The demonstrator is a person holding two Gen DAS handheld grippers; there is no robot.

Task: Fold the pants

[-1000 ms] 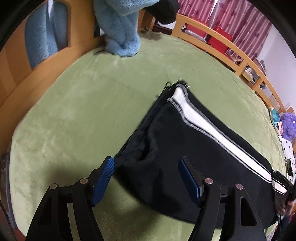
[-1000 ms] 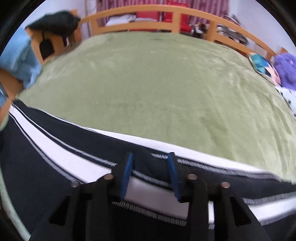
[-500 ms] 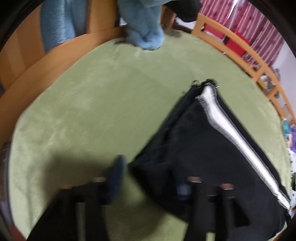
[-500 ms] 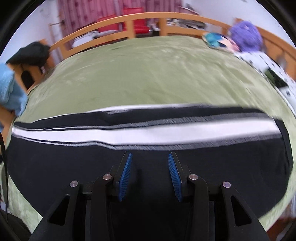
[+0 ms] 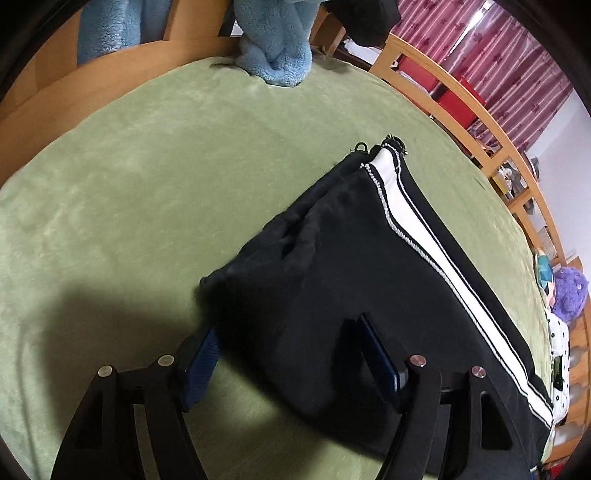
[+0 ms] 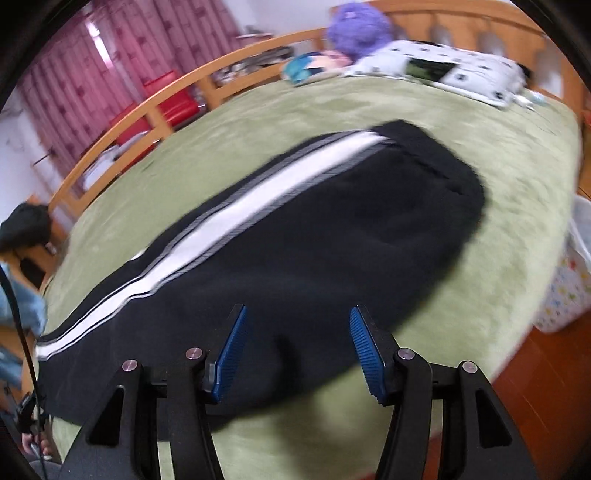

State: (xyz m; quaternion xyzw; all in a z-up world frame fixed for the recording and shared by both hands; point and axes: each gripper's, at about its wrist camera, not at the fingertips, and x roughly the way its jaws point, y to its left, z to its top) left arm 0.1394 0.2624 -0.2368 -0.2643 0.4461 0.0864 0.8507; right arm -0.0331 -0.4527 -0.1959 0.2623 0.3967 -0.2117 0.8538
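Black pants (image 5: 369, 280) with a white side stripe lie flat on the green blanket (image 5: 129, 184). In the left wrist view the hem end lies by my left gripper (image 5: 284, 332), which is open, its fingers astride the near corner of the cloth. In the right wrist view the pants (image 6: 295, 236) stretch from lower left to the waistband at upper right. My right gripper (image 6: 295, 321) is open and empty, just over the near edge of the pants.
A blue plush blanket (image 5: 277, 44) hangs at the wooden headboard. A wooden rail (image 6: 155, 107) runs along the bed's far side. A purple plush toy (image 6: 358, 29) and a spotted pillow (image 6: 443, 70) lie at one end. A patterned basket (image 6: 569, 280) stands beside the bed.
My right gripper let go of the striped cloth, opened wide and swung toward the waistband end. My left gripper stayed open and moved closer over the hem corner.
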